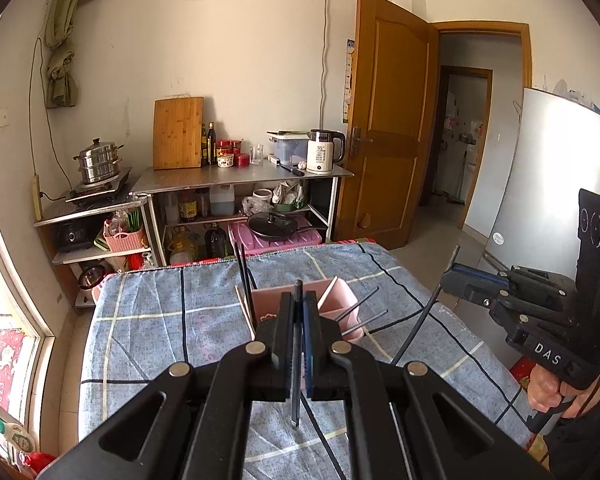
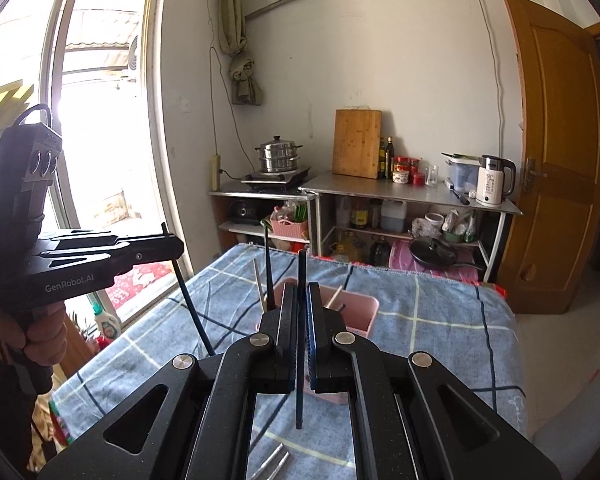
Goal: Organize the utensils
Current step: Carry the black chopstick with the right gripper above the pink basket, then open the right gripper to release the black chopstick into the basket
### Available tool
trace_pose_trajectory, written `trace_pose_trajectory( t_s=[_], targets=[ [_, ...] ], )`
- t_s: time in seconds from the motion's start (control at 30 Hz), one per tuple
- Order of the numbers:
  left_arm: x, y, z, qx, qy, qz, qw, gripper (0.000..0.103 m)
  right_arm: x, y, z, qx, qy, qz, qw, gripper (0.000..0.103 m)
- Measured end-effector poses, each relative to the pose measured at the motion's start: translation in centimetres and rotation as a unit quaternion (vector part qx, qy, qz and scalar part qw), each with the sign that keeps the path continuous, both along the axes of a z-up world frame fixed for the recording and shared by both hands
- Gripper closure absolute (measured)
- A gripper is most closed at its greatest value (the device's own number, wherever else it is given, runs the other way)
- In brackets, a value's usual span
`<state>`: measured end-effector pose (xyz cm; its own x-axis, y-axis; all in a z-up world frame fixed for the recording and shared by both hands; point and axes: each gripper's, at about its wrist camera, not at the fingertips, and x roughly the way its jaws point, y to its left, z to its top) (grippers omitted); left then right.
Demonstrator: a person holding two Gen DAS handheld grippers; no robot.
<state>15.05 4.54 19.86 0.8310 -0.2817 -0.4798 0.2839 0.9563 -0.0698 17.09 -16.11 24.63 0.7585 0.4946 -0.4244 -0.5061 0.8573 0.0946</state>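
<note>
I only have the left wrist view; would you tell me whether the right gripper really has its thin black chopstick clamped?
Observer: Yes, the right gripper is shut on the thin black chopstick, upright between its pads.
Operator: Is anything lying on the cloth?
Observer: Two silvery metal sticks lie on the blue checked cloth below that gripper.
Operator: And my own chopstick?
Observer: Side on, the left gripper holds a second black chopstick tilted, both ends protruding.
</note>
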Motion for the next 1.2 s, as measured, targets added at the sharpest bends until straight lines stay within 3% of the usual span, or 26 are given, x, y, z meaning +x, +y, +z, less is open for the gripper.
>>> trace_pose_trajectory(
  t_s=[0.23, 0.43, 0.67, 1.2],
  targets=[
    [1.8, 0.7, 4.0, -0.006, -0.033, 0.007, 0.9994, 0.099, 1.9, 1.6, 3.1, 0.026, -0.029, 0.009, 0.999, 0.099],
    [4.5, 0.6, 4.6, -0.004, -0.035, 0.013, 0.9993, 0.099, 3.9, 2.6, 4.0, 0.042, -0.044, 0.002, 0.998, 0.099],
    [7.7, 0.7, 2.5, -0.007, -0.023, 0.021, 0.9995, 0.099, 6.9, 3.1, 2.3, 0.048, -0.025, -0.009, 0.998, 0.099],
    [10.8, 1.3, -4.9, -0.012, 0.062, 0.022, 0.9978, 0.098, 10.4, 3.5, -4.4, 0.011, 0.065, -0.013, 0.998, 0.099]
  ],
)
